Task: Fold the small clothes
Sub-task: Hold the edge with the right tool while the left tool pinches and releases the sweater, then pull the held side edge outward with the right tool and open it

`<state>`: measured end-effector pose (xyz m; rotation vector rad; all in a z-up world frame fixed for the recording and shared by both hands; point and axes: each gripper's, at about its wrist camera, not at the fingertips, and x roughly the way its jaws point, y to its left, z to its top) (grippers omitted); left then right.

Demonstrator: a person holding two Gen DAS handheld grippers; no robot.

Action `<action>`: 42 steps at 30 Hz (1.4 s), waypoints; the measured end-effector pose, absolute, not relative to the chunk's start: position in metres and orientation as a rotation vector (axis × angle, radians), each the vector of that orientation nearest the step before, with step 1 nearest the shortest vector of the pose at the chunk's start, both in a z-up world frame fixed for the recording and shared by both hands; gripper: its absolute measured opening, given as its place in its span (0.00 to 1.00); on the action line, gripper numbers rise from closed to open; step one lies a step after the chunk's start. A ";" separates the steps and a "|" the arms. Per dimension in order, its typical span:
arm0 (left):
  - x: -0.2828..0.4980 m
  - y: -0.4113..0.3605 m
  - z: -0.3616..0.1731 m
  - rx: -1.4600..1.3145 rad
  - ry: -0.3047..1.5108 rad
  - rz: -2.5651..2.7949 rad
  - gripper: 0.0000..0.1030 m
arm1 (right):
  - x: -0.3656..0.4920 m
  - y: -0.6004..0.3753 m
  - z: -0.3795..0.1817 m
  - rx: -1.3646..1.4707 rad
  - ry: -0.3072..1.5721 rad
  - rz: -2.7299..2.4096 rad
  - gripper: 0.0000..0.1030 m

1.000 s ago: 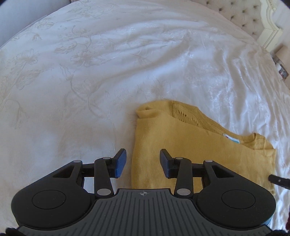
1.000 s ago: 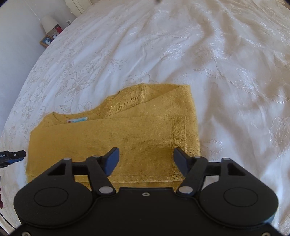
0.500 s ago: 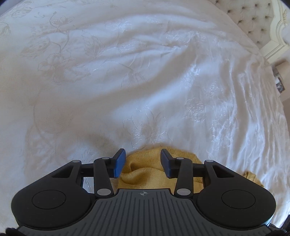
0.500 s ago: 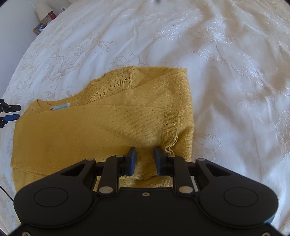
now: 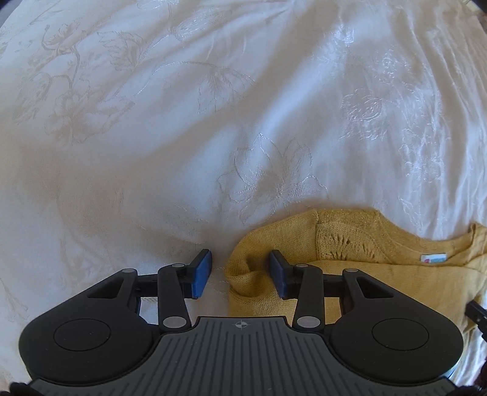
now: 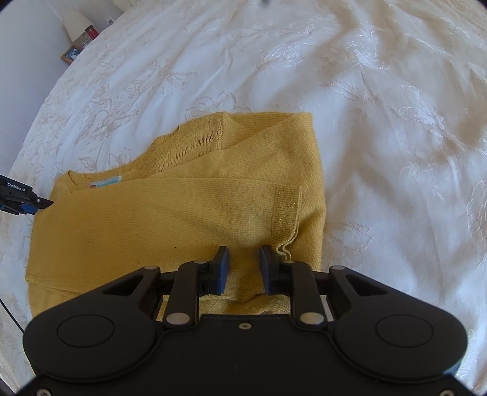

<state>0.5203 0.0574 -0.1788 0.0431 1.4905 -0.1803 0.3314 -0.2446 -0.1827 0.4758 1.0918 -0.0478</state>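
- On the bed's white bedspread (image 6: 380,128), embroidered with pale flowers, lies a folded mustard-yellow knit sweater (image 6: 170,213).
- Its sleeve (image 6: 182,198) is laid across the body, with the ribbed cuff (image 6: 286,213) near the sweater's right edge in the right wrist view.
- At the neckline a small white and blue label (image 6: 106,182) shows, and next to it an openwork knit panel (image 6: 194,146).
- The right gripper (image 6: 242,269) sits at the sweater's near edge, just beside the cuff; its blue-padded fingers (image 6: 221,271) stand a narrow way apart with a raised ridge of yellow knit between them, and the cloth looks pinched in that gap, though the contact itself is hard to make out.
- The left gripper (image 5: 240,274) points down at the sweater's other end, by the shoulder edge.
- Its fingers (image 5: 201,274) are apart: the left one is over bare bedspread just beside the cloth, the right one (image 5: 278,274) is over the knit, and a small bunched fold of the sweater's edge (image 5: 246,274) sits between them, with neither pad pressing it.
- In the right wrist view the left gripper's tips show at the left edge, touching or just above the sweater's side near the neckline.
- Beyond the bed in that view stand a lamp (image 6: 74,22) with a pale shade and a small picture frame (image 6: 72,53).
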 end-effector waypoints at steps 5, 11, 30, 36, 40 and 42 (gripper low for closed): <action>0.523 0.053 -0.176 0.077 1.443 -0.236 0.03 | 0.330 -0.246 -0.182 0.483 1.087 -0.045 0.30; 0.526 0.042 -0.163 0.203 1.370 -0.285 0.03 | 0.329 -0.246 -0.182 0.491 1.082 -0.048 0.30; 0.436 0.032 -0.132 0.075 1.082 -0.320 0.42 | 0.332 -0.244 -0.179 0.471 1.078 -0.036 0.40; 0.393 0.058 -0.178 0.089 1.156 -0.211 0.44 | 0.337 -0.241 -0.173 0.385 1.095 -0.019 0.42; 0.389 0.069 -0.172 0.085 1.157 -0.175 0.60 | 0.338 -0.242 -0.166 0.359 1.098 -0.080 0.45; 0.384 0.076 -0.166 0.054 1.148 -0.165 0.71 | 0.336 -0.243 -0.161 0.356 1.093 -0.130 0.55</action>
